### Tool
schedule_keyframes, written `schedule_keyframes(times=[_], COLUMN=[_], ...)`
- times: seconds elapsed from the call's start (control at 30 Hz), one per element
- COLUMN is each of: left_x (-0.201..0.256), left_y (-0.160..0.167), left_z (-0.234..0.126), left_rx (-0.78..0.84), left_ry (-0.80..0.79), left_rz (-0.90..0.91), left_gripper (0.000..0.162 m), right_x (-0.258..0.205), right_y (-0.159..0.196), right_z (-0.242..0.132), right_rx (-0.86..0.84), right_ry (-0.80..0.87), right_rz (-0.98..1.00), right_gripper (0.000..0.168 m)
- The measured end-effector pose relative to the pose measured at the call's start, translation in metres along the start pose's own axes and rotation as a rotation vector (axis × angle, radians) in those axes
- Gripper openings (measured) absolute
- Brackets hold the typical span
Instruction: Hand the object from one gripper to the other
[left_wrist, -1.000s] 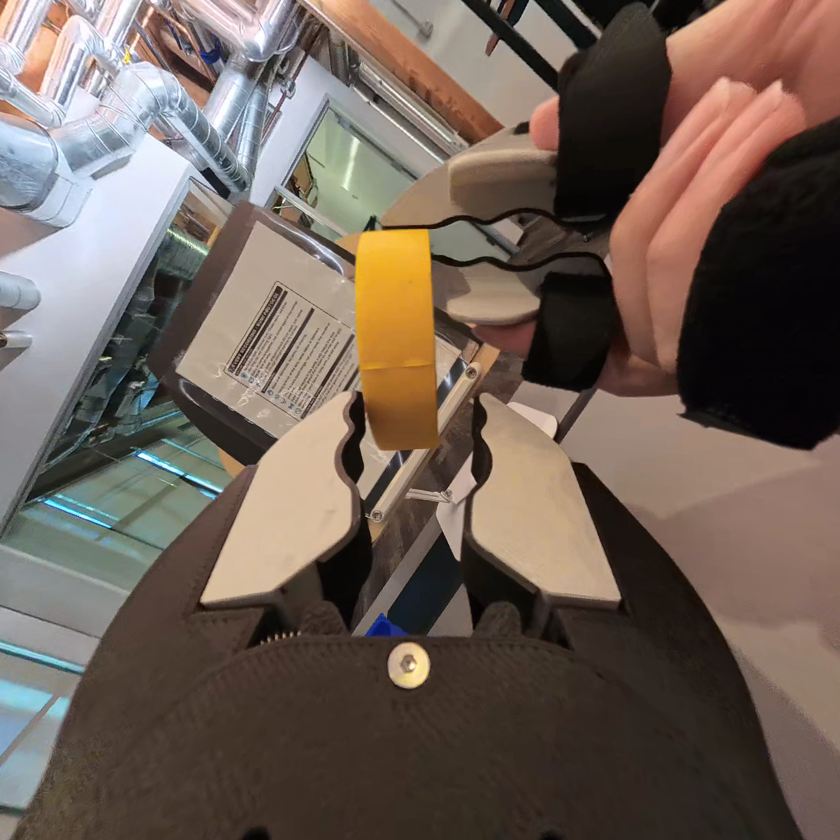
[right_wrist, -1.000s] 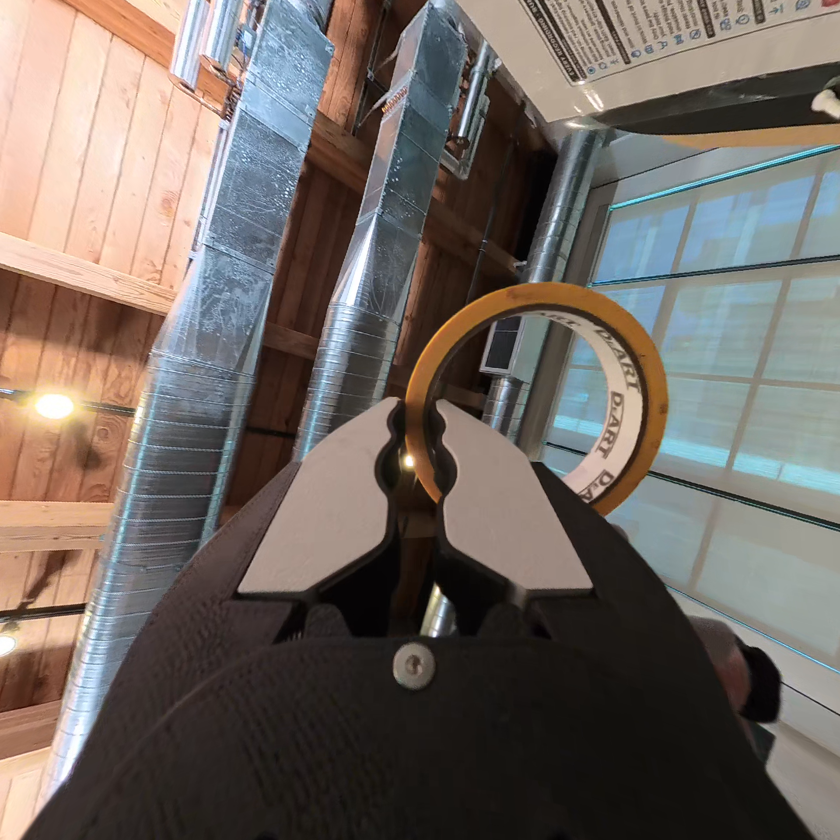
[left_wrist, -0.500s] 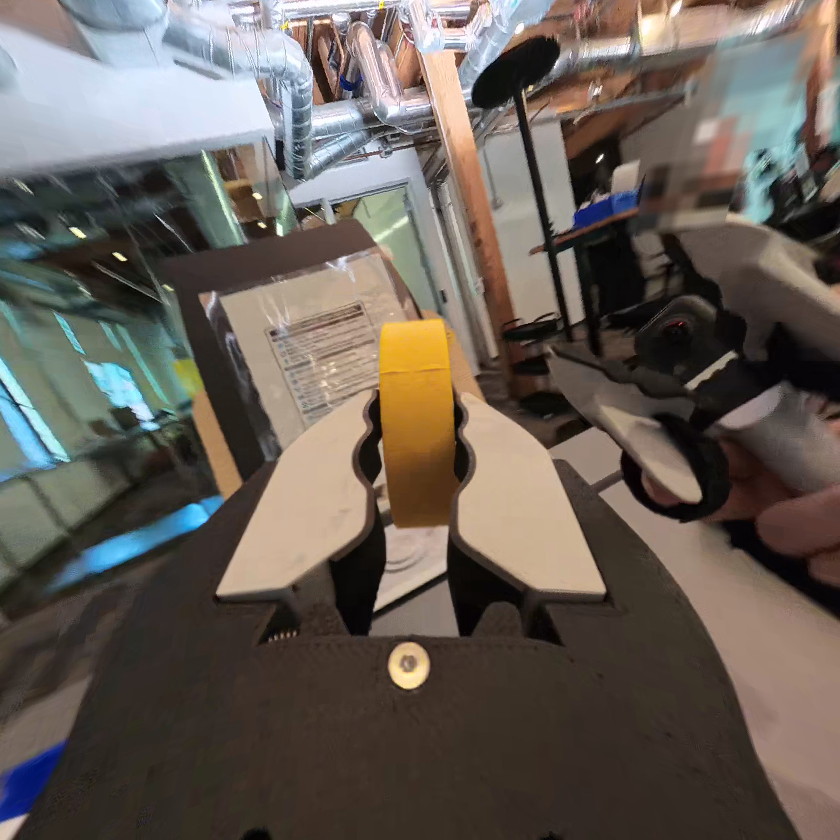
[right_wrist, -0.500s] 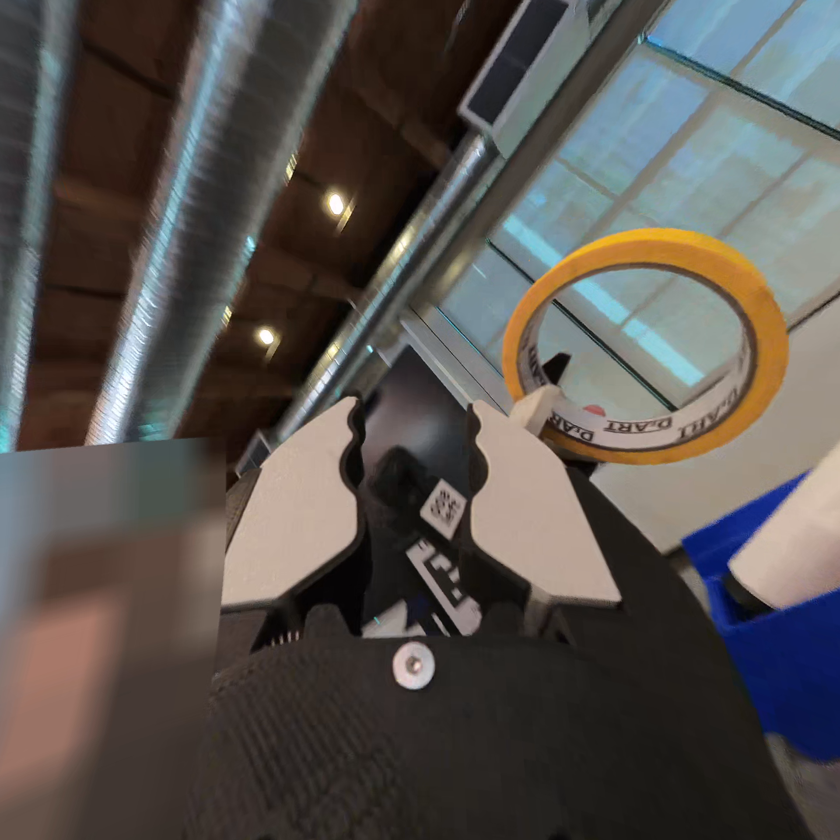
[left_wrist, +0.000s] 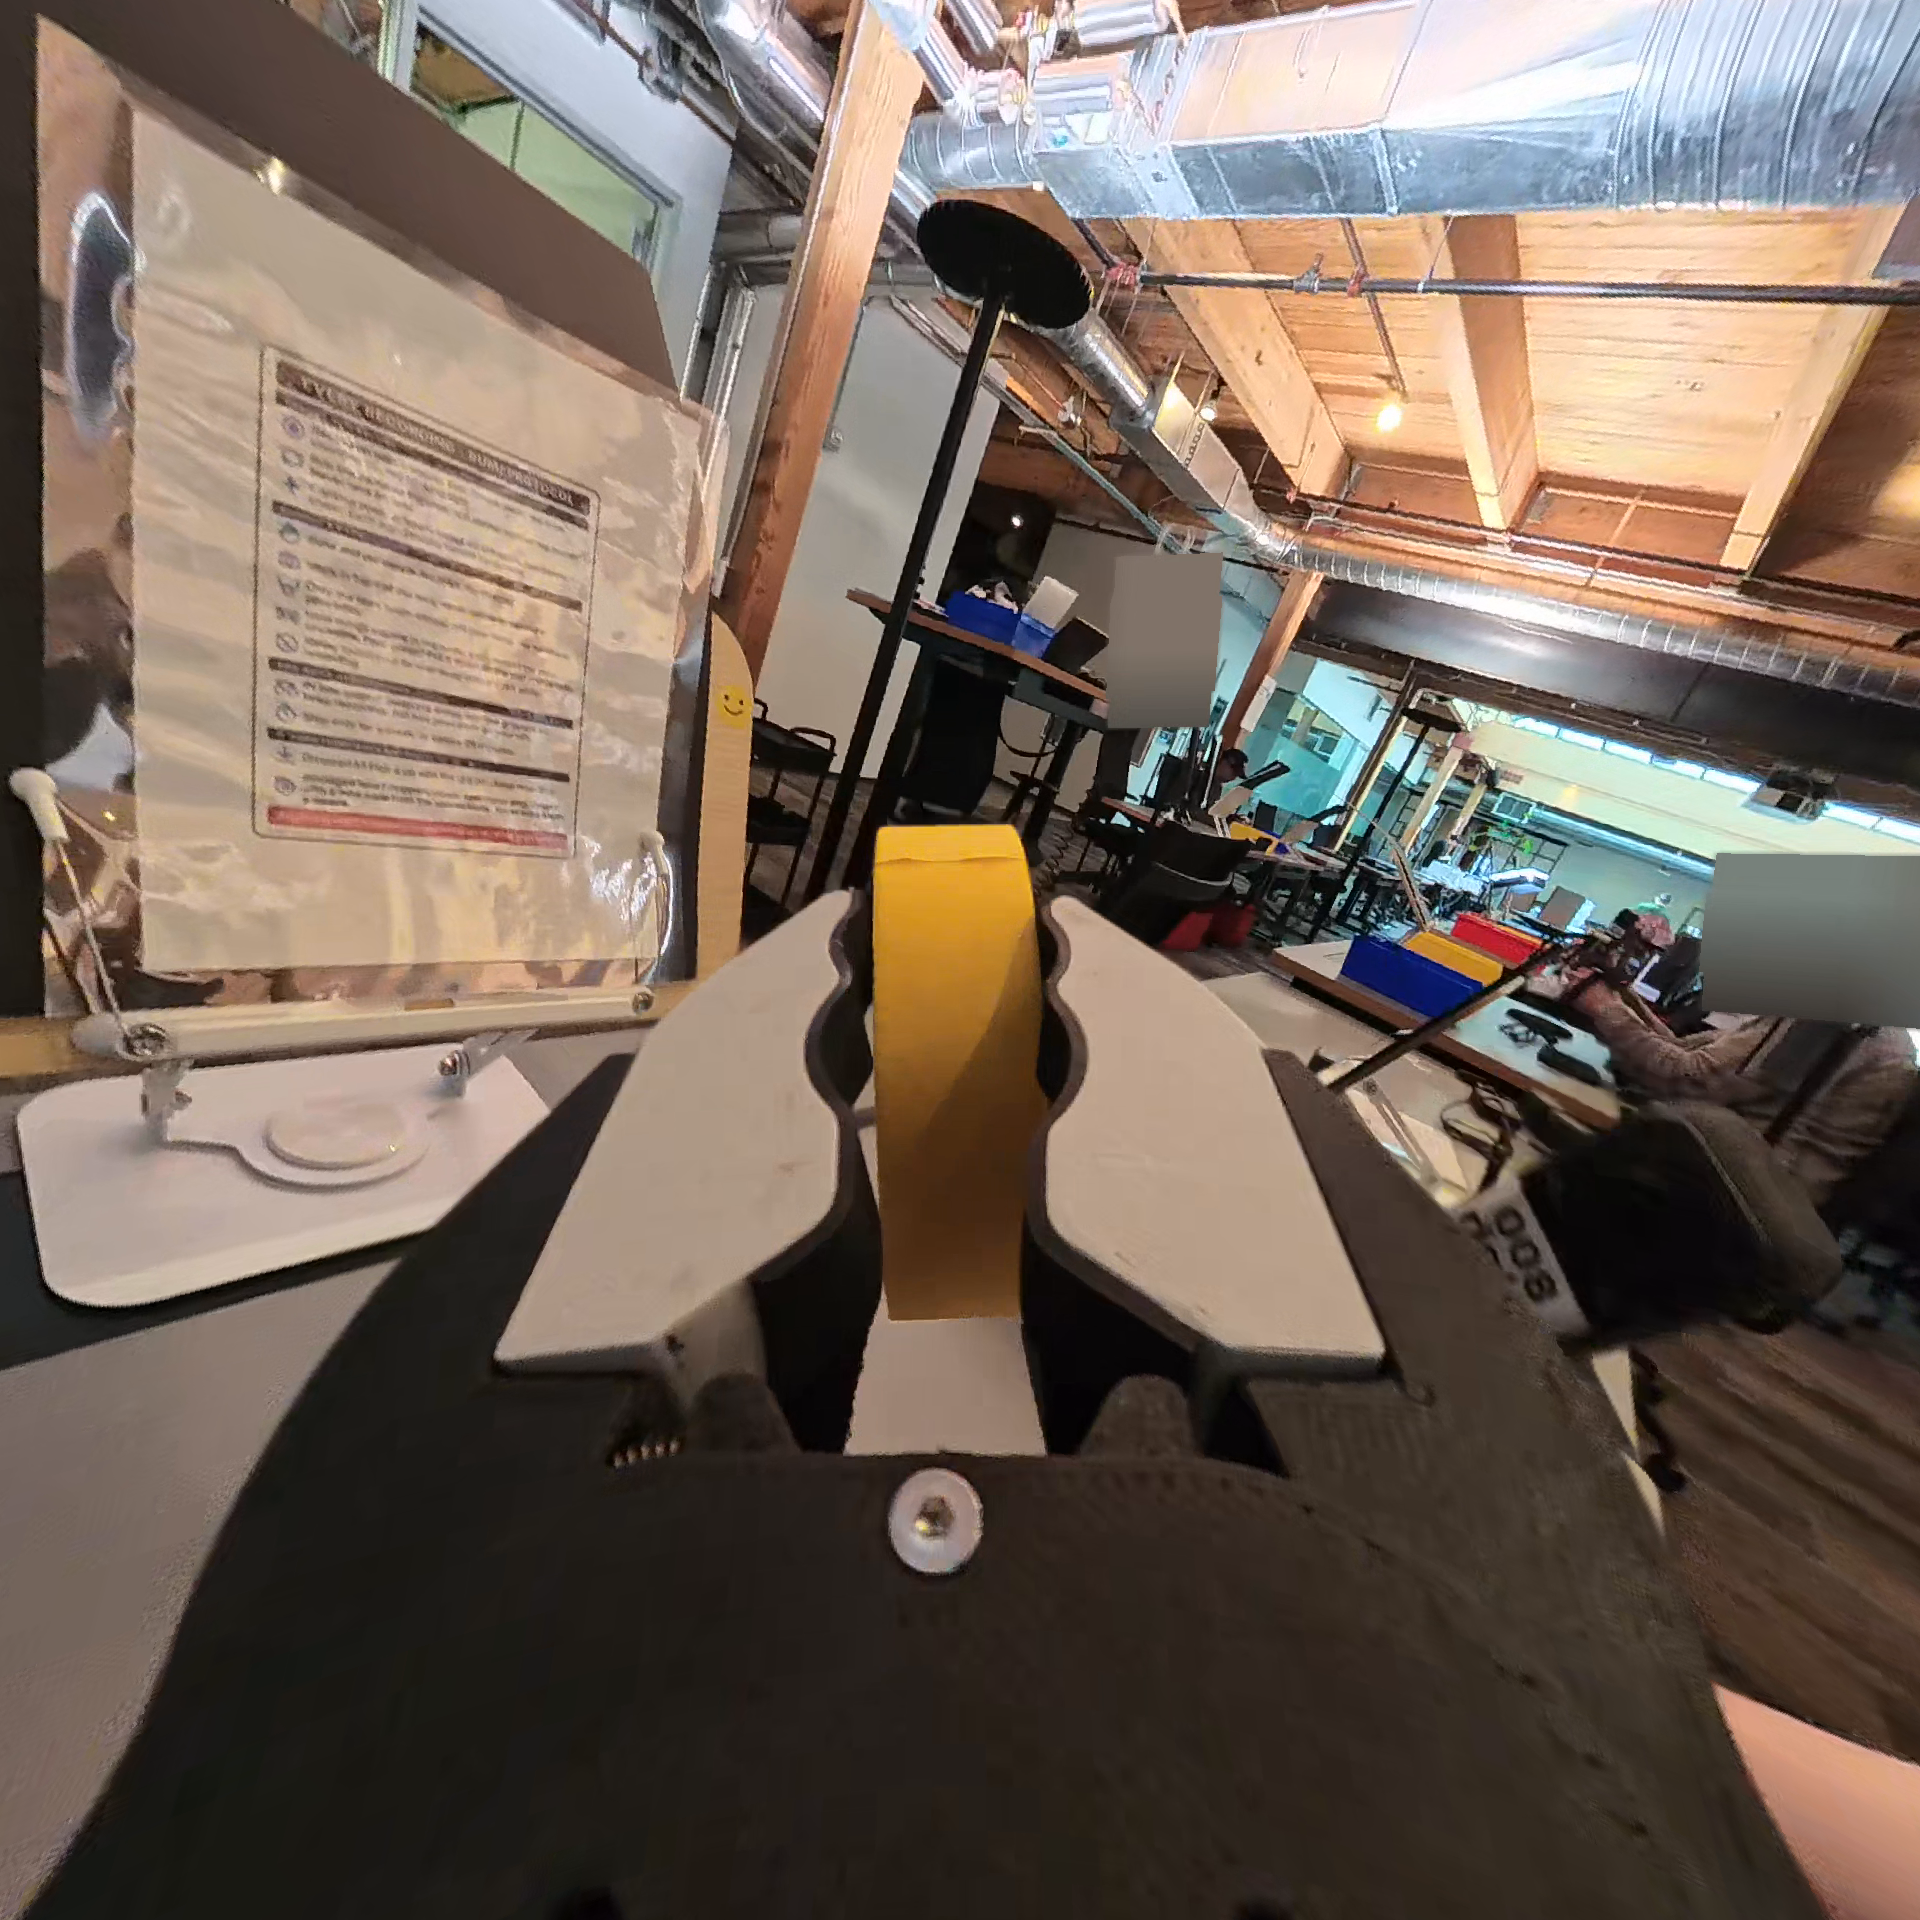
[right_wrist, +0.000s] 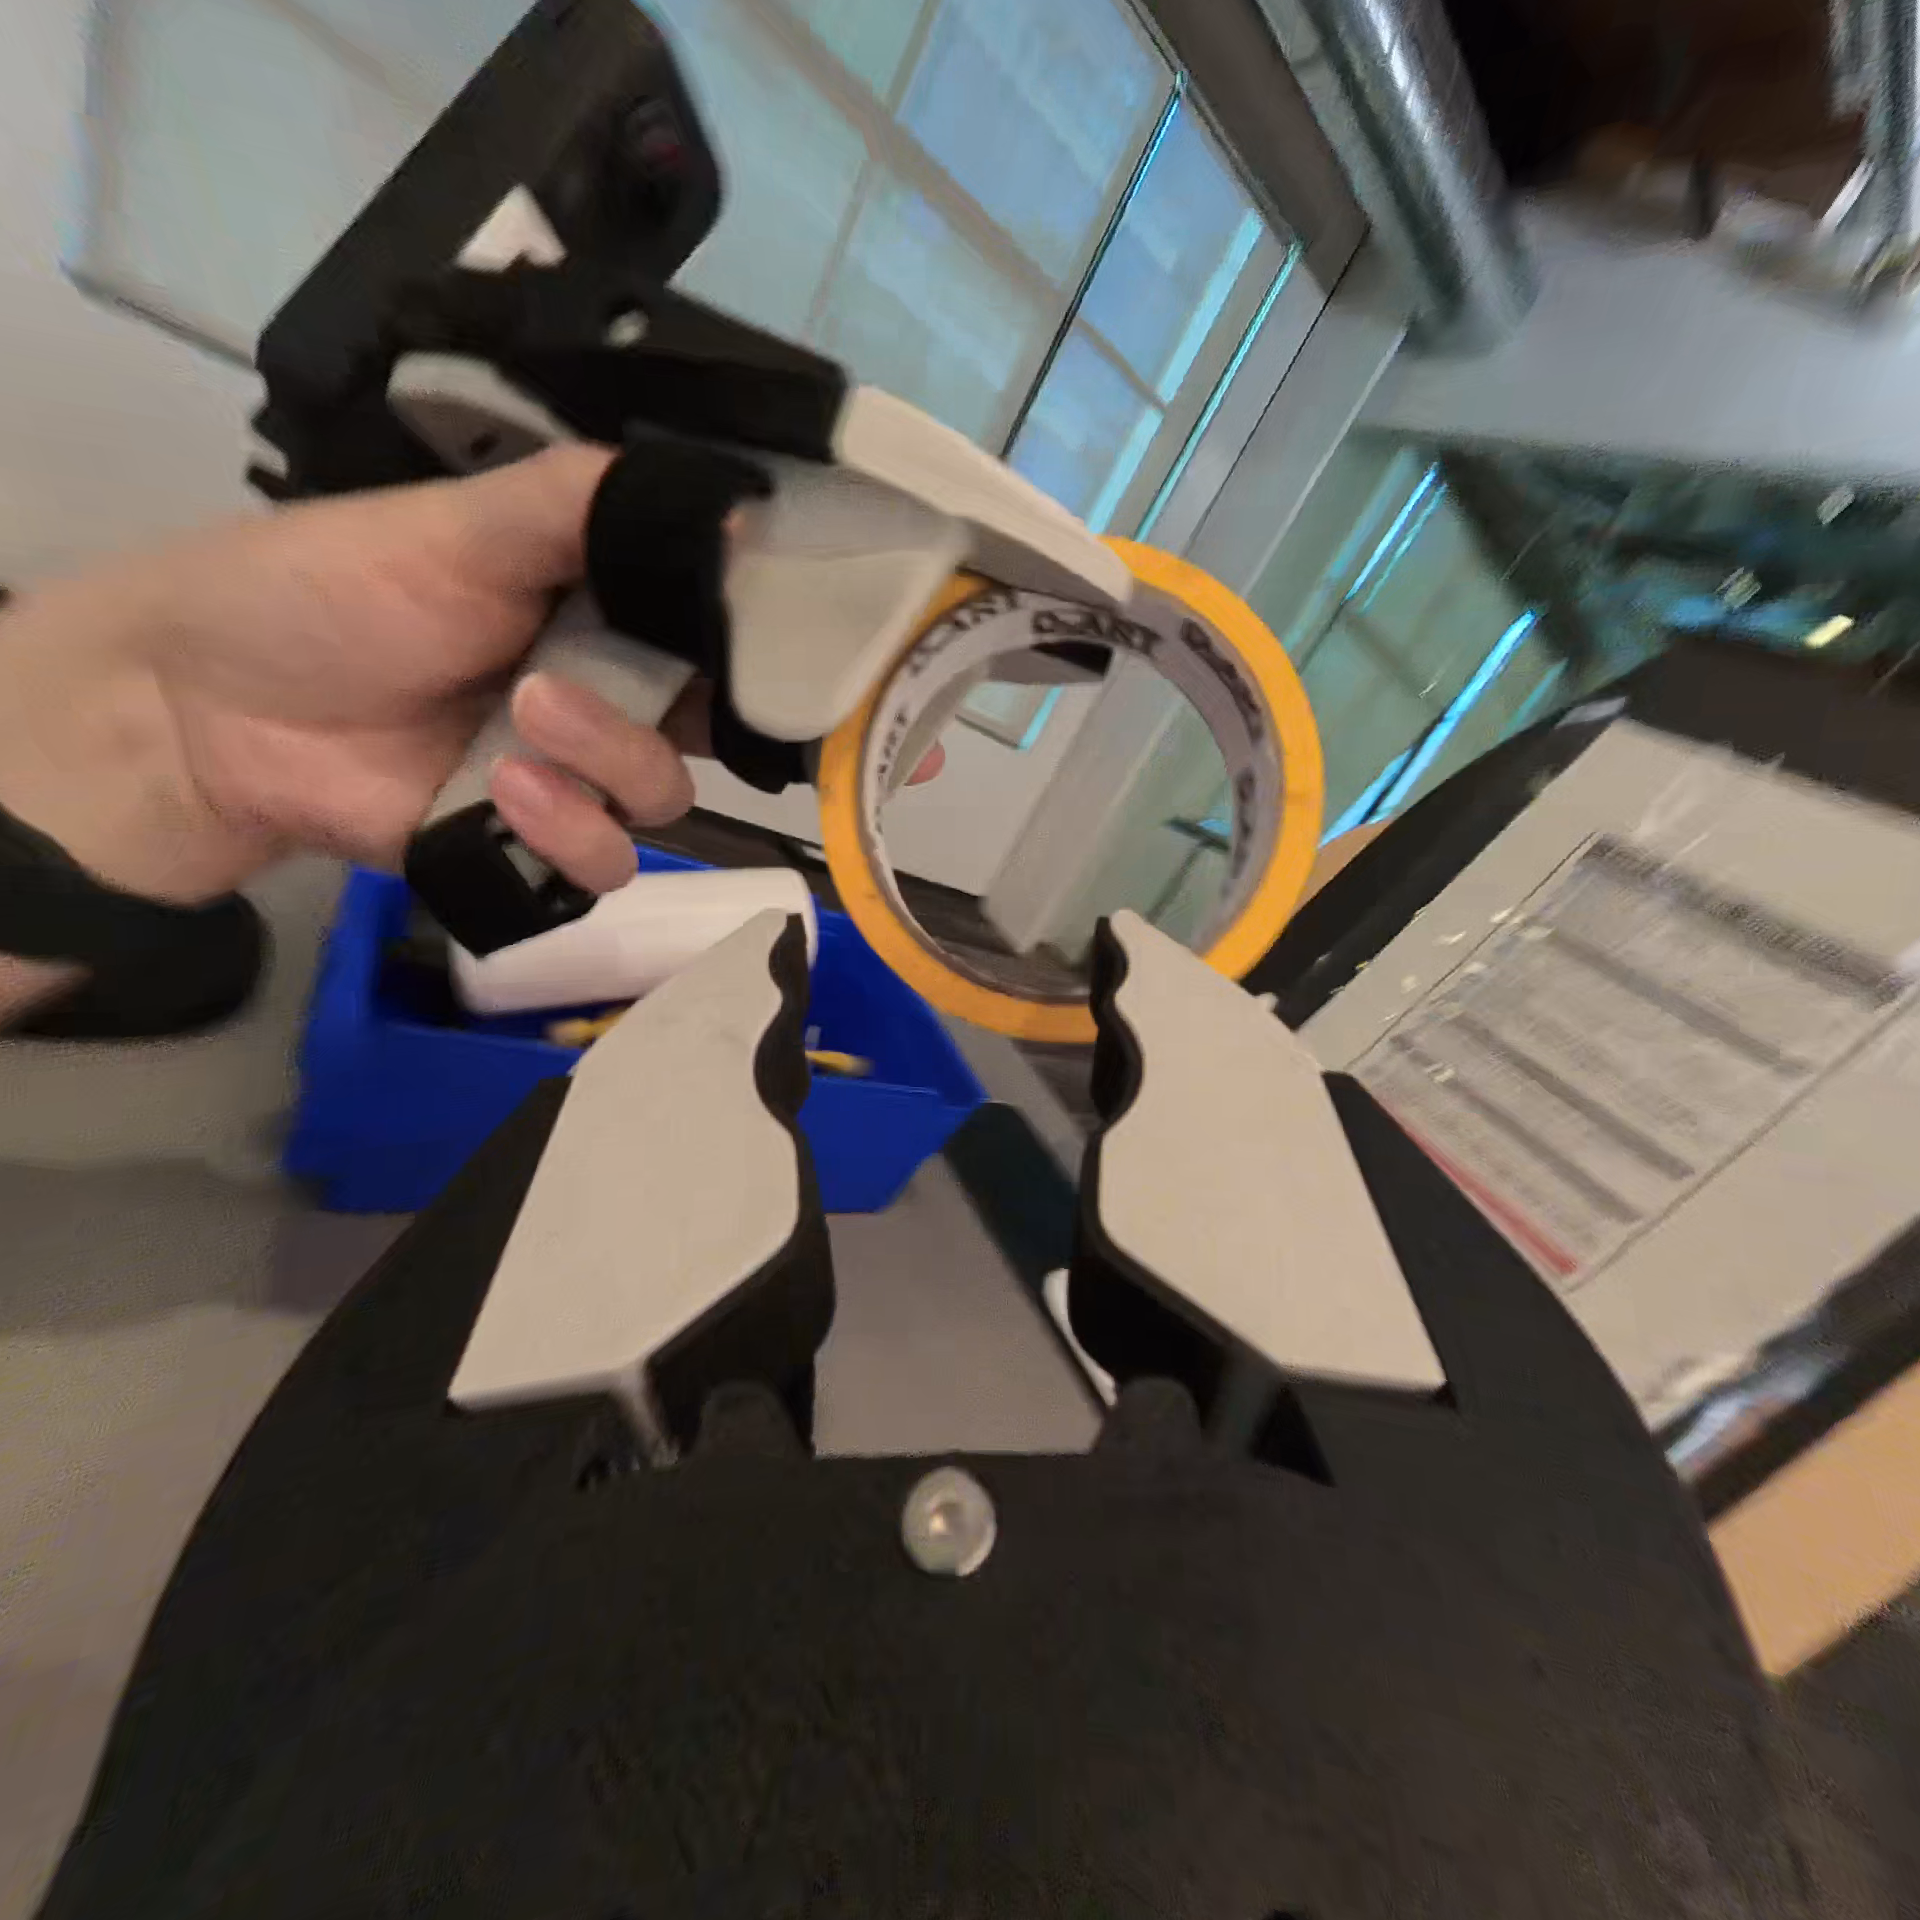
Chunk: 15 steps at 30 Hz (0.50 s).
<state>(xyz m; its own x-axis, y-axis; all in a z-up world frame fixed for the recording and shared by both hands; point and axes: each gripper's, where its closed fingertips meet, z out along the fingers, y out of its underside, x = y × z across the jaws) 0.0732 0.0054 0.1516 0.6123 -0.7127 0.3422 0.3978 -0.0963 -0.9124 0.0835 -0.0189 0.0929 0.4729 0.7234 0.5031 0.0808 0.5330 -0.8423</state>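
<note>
The yellow tape roll (left_wrist: 951, 1091) stands edge-on between my left gripper's (left_wrist: 951, 914) fingers, which are shut on its two flat sides. In the right wrist view the roll (right_wrist: 1288, 769) shows as a ring just beyond my right gripper (right_wrist: 951, 935), which is open, empty and not touching it. There the left gripper (right_wrist: 935, 540) comes in from the upper left in a person's hand (right_wrist: 312, 675); one finger lies over the ring's near face and the other shows through the hole. A dark blurred part of the right gripper (left_wrist: 1662, 1226) sits at the right of the left wrist view.
A blue bin (right_wrist: 623, 1091) holding a white object stands on the grey table behind my right gripper. A sign in a clear stand (left_wrist: 395, 644) on a white base (left_wrist: 208, 1174) stands at the left. A black pole (left_wrist: 935, 520) rises behind. Desks and people are far off. About 7 centimeters separates my left fingertips from my right.
One second ago my right gripper held the roll and the left was open around it. The left then shut on it, the right let go and drew back. Both views have swung down.
</note>
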Motion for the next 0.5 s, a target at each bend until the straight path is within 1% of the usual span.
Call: schedule_keyframes(times=[0.1,0.17,0.23,0.27,0.37,0.4,0.43,0.47,0.5], left_x=[0.003,0.005,0.011,0.012,0.019,0.021,0.021,0.021,0.02], left_y=[0.009,0.015,0.023,0.026,0.022,0.016,0.009,0.001,-0.005], left_z=[0.004,0.007,0.01,0.012,0.012,0.01,0.006,0.002,-0.002], left_rx=[-0.044,-0.069,-0.095,-0.11,-0.079,-0.049,-0.019,0.016,0.042], left_ry=[-0.012,-0.017,0.001,0.005,0.058,0.074,0.09,0.098,0.104], left_rz=[0.004,0.011,0.002,0.007,0.008,0.002,0.003,0.012,0.029], left_gripper=[0.028,0.028,0.028,0.028,0.03,0.038,0.045,0.047,0.044], right_x=[-0.018,-0.02,-0.019,-0.019,-0.017,-0.013,-0.008,0.0,0.008], right_y=[-0.004,0.001,0.011,0.013,0.015,0.014,0.01,0.005,-0.001], right_z=[0.002,0.005,0.009,0.009,0.008,0.007,0.005,0.001,-0.003], right_rx=[-0.011,-0.065,-0.142,-0.161,-0.193,-0.191,-0.164,-0.121,-0.075], right_ry=[0.056,0.111,0.129,0.127,0.077,0.069,0.069,0.076,0.068], right_rz=[-0.303,-0.457,-0.504,-0.489,-0.336,-0.267,-0.188,-0.092,0.019], right_gripper=[0.052,0.04,0.029,0.02,0.012,0.011,0.011,0.01,0.01])
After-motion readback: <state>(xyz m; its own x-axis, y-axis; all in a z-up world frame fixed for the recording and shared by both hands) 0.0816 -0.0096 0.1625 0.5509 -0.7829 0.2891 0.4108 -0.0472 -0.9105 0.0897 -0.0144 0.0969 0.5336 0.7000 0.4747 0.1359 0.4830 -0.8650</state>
